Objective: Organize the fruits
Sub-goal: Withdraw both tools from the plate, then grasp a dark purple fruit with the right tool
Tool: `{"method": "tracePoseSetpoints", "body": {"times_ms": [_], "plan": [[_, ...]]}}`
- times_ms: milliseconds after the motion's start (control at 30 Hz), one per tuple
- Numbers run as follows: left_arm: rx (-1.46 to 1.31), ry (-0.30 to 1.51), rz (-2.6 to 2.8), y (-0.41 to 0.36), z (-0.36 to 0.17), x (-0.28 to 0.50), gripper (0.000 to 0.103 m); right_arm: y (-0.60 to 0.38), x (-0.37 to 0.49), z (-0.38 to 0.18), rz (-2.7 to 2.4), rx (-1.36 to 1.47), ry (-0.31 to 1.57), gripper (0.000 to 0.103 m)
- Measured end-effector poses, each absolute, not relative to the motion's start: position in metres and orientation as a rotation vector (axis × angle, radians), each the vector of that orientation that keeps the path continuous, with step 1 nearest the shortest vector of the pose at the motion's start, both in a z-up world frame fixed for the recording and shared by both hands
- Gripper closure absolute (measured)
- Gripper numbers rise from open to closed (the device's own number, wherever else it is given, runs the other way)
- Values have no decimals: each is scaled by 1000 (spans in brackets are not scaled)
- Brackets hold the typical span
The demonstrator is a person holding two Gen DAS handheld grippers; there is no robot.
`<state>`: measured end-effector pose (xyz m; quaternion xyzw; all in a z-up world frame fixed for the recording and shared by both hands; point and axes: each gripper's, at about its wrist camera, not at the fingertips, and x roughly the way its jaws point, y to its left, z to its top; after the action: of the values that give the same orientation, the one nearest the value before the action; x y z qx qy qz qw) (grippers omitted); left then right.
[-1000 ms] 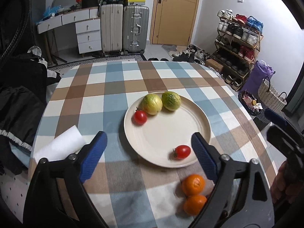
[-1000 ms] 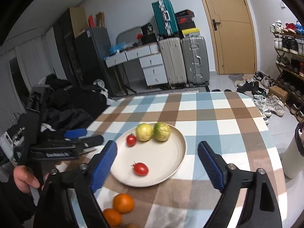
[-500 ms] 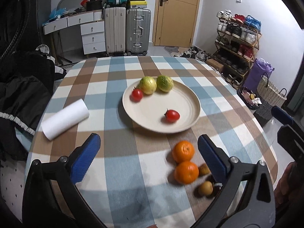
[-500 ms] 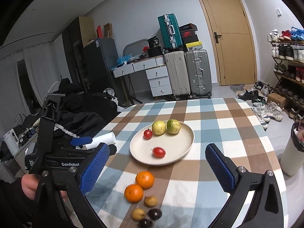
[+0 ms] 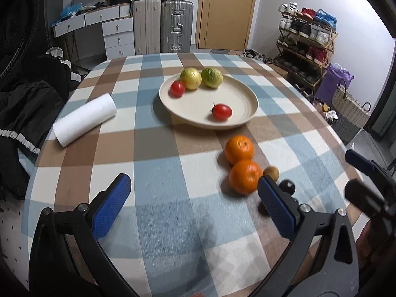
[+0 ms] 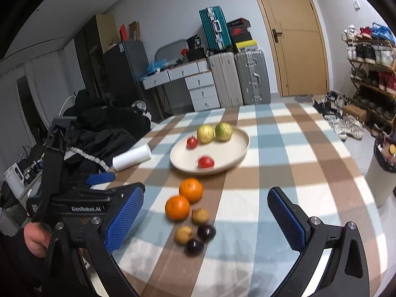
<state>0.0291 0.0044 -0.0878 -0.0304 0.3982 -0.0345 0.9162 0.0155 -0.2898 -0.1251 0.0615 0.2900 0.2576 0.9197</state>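
Observation:
A cream plate (image 5: 222, 94) (image 6: 222, 153) on the checked table holds two yellow-green fruits (image 5: 201, 77) and two red tomatoes (image 5: 222, 111). On the cloth in front of the plate lie two oranges (image 5: 239, 149) (image 6: 190, 190). Several small brown and dark fruits (image 6: 194, 232) sit just nearer than the oranges. My left gripper (image 5: 193, 185) hovers open over the near cloth, its right finger beside the nearer orange, nothing between its pads. My right gripper (image 6: 205, 195) is open too, above the oranges and small fruits, touching none.
A white paper roll (image 5: 85, 120) (image 6: 132, 157) lies left of the plate. Dark clothes are heaped off the table's left edge. Suitcases, a desk with drawers, a door and a shoe rack stand behind. A hand holds the other gripper at the left edge of the right wrist view.
Both grippers have drawn back from the plate toward the near table edge and opened slightly wider. The oranges and small fruits have come into full view.

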Motion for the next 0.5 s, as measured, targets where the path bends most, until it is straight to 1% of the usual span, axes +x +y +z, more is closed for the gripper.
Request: {"method": "tracePoseSetpoints", "body": {"times_ms": [333, 500], "plan": [[-52, 833, -66, 7, -98, 26, 1, -275, 8, -175, 552, 122, 705, 1], [-53, 836, -55, 12, -100, 28, 1, -265, 9, -189, 605, 115, 750, 4]]}}
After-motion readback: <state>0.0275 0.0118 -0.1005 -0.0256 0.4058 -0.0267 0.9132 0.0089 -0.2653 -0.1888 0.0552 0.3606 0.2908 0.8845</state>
